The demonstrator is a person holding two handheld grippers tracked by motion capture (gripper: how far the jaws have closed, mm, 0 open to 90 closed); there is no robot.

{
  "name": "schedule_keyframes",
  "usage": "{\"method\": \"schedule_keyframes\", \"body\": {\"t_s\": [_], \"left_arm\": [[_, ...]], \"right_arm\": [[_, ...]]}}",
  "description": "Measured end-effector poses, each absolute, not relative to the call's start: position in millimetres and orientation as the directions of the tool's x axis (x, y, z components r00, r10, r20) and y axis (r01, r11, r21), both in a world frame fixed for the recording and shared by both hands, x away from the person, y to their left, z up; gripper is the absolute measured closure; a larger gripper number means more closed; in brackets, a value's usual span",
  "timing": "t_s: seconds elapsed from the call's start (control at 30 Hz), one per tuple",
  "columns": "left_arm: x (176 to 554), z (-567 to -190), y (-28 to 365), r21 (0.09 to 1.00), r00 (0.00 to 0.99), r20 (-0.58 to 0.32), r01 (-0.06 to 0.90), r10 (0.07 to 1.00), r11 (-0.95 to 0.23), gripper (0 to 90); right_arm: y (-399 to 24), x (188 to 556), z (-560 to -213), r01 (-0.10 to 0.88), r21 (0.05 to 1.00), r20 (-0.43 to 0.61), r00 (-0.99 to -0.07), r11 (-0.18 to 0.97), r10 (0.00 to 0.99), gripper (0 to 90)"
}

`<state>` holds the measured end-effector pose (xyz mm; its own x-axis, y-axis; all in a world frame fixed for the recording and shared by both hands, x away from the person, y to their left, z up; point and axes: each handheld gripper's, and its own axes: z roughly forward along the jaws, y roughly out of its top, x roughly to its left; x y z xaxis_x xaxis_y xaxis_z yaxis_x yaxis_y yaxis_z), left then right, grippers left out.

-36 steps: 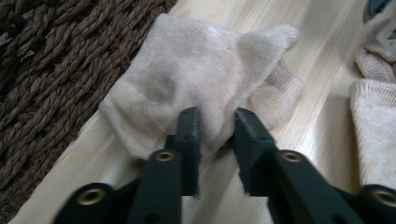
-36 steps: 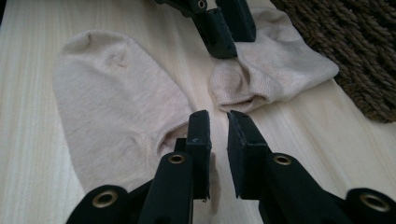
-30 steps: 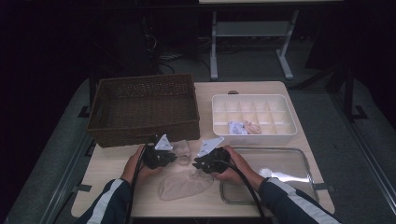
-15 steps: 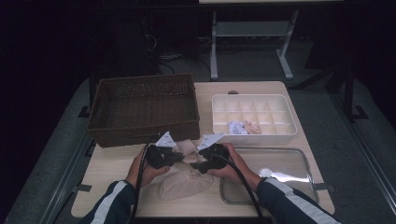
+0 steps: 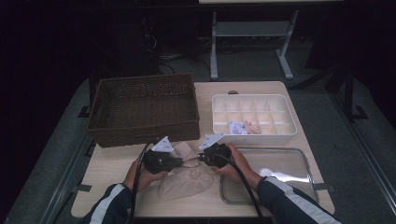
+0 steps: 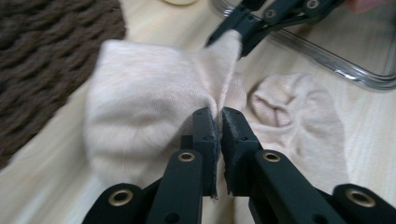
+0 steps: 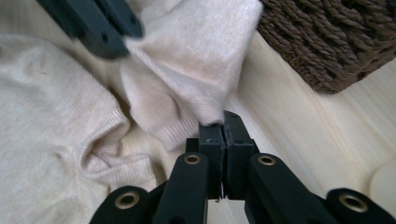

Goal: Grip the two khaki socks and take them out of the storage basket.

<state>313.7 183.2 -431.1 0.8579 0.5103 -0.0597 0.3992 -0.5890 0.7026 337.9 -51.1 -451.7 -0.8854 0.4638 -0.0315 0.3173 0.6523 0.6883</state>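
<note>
Mid-fold on the beige sock, low on the surface just before the wicker basket. Left gripper and right gripper fingers both clamped on its cuff, right just snapped shut. Next probably: lifting together, keeping tension.

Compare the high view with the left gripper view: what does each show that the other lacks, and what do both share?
High view alone: the white divided box, both sleeved forearms, the whole wicker basket.
Left gripper view alone: its jaws' pads pinching the fabric's edge.
Both: the beige sock, left gripper and right gripper shut on it, metal tray.
</note>
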Motion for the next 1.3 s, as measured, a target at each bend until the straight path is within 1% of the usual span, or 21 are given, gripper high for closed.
{"method": "schedule_keyframes", "body": {"t_s": [0.07,0.13,0.2,0.27,0.3,0.37,0.47,0.5,0.57,0.6,0.63,0.73,0.8,0.87,0.9,0.93,0.97,1.07,1.13,1.2,1.3], "left_arm": [[314.6,-428.9,189.2,0.715,0.847,-0.061,0.406,0.528,-0.569,82.7],[316.4,-428.1,194.5,0.717,0.838,-0.041,0.405,0.545,-0.568,78.2],[318.1,-428.6,198.2,0.714,0.827,-0.022,0.406,0.562,-0.570,78.0],[319.6,-430.9,199.6,0.717,0.834,-0.024,0.399,0.552,-0.572,71.4],[319.5,-431.9,199.3,0.710,0.844,-0.025,0.392,0.535,-0.585,71.4],[318.6,-435.2,195.1,0.682,0.859,0.027,0.359,0.512,-0.637,62.8],[323.9,-444.5,191.4,0.666,0.875,0.010,0.355,0.484,-0.656,57.3],[323.9,-444.5,191.4,0.666,0.875,0.010,0.355,0.484,-0.656,56.1],[326.6,-447.7,188.6,0.656,0.883,0.033,0.334,0.468,-0.676,54.5],[327.6,-449.3,187.2,0.661,0.884,0.020,0.339,0.467,-0.669,54.0],[329.2,-450.3,186.5,0.664,0.891,0.013,0.331,0.453,-0.671,54.0],[330.5,-454.0,182.0,0.641,0.898,0.037,0.315,0.438,-0.700,55.1],[331.1,-456.4,180.8,0.637,0.899,0.039,0.314,0.436,-0.704,61.6],[331.5,-456.9,181.2,0.635,0.894,0.042,0.320,0.446,-0.703,63.6],[331.7,-457.3,181.6,0.633,0.890,0.043,0.327,0.454,-0.702,65.5],[332.5,-457.6,182.6,0.632,0.886,0.047,0.332,0.462,-0.701,72.7],[333.0,-457.6,183.7,0.634,0.881,0.034,0.346,0.472,-0.692,72.7],[333.6,-458.3,186.3,0.643,0.878,0.023,0.354,0.479,-0.679,81.6],[333.4,-458.3,186.0,0.645,0.875,0.022,0.356,0.483,-0.676,85.1],[332.6,-457.2,184.8,0.641,0.878,0.019,0.356,0.478,-0.680,86.0],[332.4,-452.3,184.9,0.669,0.876,-0.025,0.373,0.482,-0.643,86.4]], "right_arm": [[-53.3,339.6,-450.8,0.319,0.685,-0.025,-0.888,0.655,0.459,88.3],[-55.4,341.5,-450.7,0.310,0.672,-0.045,-0.890,0.673,0.454,88.2],[-57.8,343.5,-450.5,0.322,0.665,-0.042,-0.885,0.674,0.464,88.2],[-59.2,346.3,-451.1,0.321,0.652,-0.050,-0.886,0.687,0.461,87.5],[-59.9,347.5,-451.6,0.328,0.651,-0.041,-0.885,0.684,0.464,87.3],[-61.5,349.3,-452.9,0.338,0.642,-0.040,-0.881,0.688,0.471,86.0],[-63.1,351.6,-454.8,0.361,0.644,-0.025,-0.871,0.674,0.490,78.0],[-63.1,351.6,-454.8,0.361,0.644,-0.025,-0.871,0.674,0.490,78.0],[-63.5,351.6,-454.4,0.371,0.651,-0.013,-0.867,0.662,0.499,71.2],[-63.9,352.4,-454.5,0.370,0.657,-0.013,-0.866,0.657,0.501,62.6],[-63.9,352.4,-454.5,0.370,0.657,-0.013,-0.866,0.657,0.501,62.6],[-62.7,352.6,-454.3,0.389,0.668,0.014,-0.859,0.634,0.512,54.0],[-61.3,352.4,-454.6,0.391,0.666,0.017,-0.859,0.635,0.511,51.9],[-61.0,351.2,-453.9,0.387,0.661,0.009,-0.861,0.642,0.509,51.0],[-61.7,350.9,-453.1,0.384,0.662,0.009,-0.863,0.644,0.505,51.3],[-63.7,349.5,-450.7,0.393,0.667,0.016,-0.857,0.633,0.515,53.6],[-63.7,349.5,-450.7,0.393,0.667,0.016,-0.857,0.633,0.515,53.6],[-69.2,346.4,-446.0,0.387,0.670,0.012,-0.859,0.633,0.512,59.3],[-71.8,343.8,-442.8,0.402,0.685,0.052,-0.859,0.608,0.510,70.1],[-71.7,342.7,-443.5,0.379,0.677,0.025,-0.868,0.631,0.495,81.6],[-65.6,339.6,-449.8,0.329,0.663,-0.002,-0.898,0.673,0.441,88.4]]}}
